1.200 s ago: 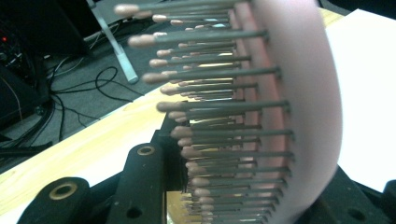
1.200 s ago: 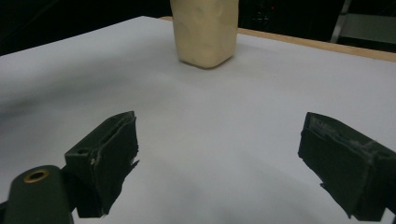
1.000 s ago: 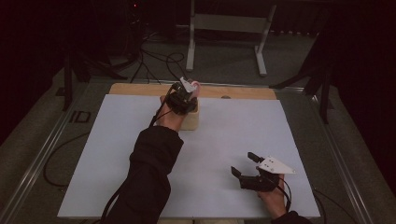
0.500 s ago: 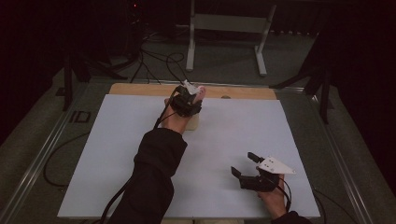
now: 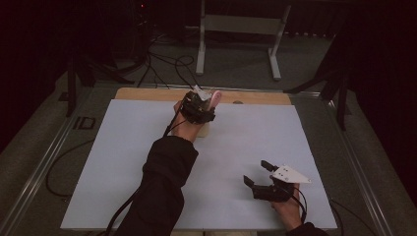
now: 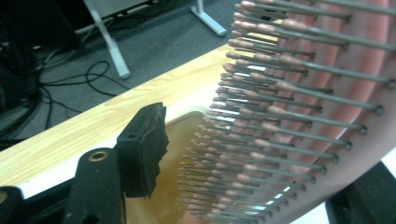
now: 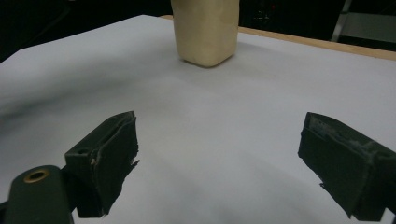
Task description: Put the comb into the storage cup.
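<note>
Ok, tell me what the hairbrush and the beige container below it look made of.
Hairbrush: pink pad, smooth and slightly glossy, probably rubber or soft plastic; thin grey pins with rounded pink tips, metal or stiff plastic, can't tell which. Beige container: matte, rounded corners, evenly coloured, likely moulded plastic, though a coated ceramic would look similar.

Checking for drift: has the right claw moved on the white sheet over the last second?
No. The right claw sits at the same spot near the white sheet's near right corner, jaws open.
</note>
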### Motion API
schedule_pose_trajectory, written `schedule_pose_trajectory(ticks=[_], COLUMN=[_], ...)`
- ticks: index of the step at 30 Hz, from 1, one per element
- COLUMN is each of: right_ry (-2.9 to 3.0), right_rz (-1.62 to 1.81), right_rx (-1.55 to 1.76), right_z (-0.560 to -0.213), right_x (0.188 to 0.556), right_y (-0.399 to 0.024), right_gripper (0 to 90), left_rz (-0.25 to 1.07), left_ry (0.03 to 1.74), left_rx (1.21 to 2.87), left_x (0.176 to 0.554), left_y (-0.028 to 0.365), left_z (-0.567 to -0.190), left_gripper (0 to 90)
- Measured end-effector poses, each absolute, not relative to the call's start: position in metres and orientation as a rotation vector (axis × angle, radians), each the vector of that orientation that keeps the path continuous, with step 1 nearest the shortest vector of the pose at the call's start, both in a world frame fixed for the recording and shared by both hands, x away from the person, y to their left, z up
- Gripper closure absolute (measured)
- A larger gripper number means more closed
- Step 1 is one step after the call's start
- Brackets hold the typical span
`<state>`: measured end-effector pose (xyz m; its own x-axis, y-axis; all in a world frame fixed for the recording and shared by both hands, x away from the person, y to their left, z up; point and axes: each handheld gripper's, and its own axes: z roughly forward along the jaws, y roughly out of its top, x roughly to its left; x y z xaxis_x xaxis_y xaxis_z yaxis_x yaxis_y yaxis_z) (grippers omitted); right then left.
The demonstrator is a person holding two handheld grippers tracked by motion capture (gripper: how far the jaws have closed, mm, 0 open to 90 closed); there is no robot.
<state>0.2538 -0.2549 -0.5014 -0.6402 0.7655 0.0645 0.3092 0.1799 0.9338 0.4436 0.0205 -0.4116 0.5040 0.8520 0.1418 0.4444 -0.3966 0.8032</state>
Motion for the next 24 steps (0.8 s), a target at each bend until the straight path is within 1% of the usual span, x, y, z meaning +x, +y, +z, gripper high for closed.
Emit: schedule_pose_trajectory(ticks=[8,11,18,24], right_ry=[2.044,2.043,2.048,2.047], right_rz=[1.458,1.459,1.454,1.452], right_rx=[1.008,1.009,1.007,1.007], right_z=[-0.501,-0.501,-0.502,-0.502], right_x=[0.253,0.253,0.253,0.253], right_y=[-0.254,-0.254,-0.253,-0.253], right_gripper=[11.5,11.5,11.5,11.5], left_rz=[0.755,0.739,0.719,0.719], left_ry=[1.089,1.106,1.119,1.119], left_rx=[2.009,1.976,1.954,1.945], left_x=[0.441,0.439,0.437,0.434], left_y=[0.023,0.028,0.035,0.035], left_z=[-0.415,-0.418,-0.421,-0.423], left_gripper=[30.3,27.4,21.0,19.5])
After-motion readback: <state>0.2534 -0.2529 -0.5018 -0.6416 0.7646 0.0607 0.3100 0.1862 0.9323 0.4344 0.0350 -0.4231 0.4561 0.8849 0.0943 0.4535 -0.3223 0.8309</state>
